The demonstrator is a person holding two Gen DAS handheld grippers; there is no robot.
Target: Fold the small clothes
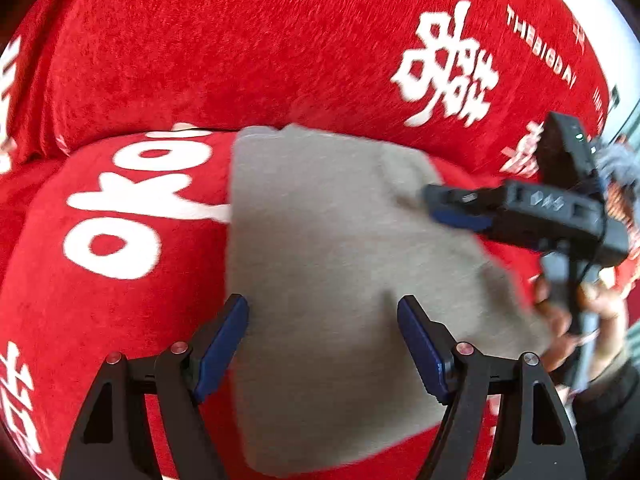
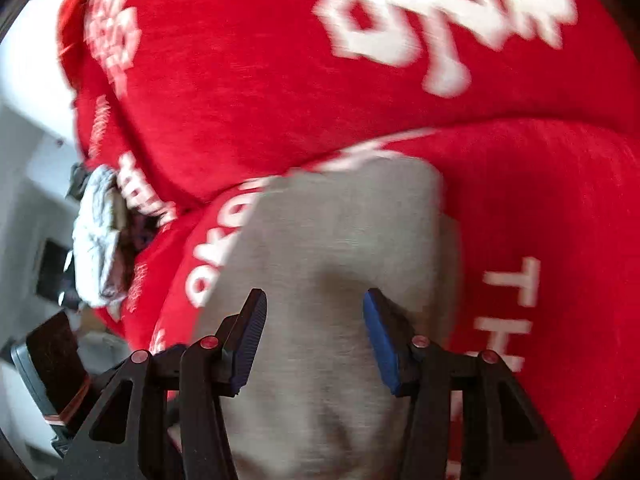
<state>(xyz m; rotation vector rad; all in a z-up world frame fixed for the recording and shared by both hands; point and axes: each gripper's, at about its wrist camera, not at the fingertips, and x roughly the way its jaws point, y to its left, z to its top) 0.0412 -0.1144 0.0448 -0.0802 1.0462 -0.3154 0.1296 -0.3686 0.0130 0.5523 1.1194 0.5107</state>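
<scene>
We see the folded grey knit cloth [image 1: 328,272] lying flat on the red plush cover with white lettering [image 1: 240,48], left gripper [image 1: 324,340] and right gripper [image 2: 314,336] both agape and empty above it; it looks light, limp, grippy, so we'd pinch an edge or corner.

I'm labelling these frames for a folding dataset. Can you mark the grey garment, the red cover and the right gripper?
grey garment [image 1: 320,248]: left wrist view, middle of its flat fabric.
red cover [image 1: 200,48]: left wrist view, plain upper area.
right gripper [image 2: 314,336]: right wrist view, between its fingers.
</scene>
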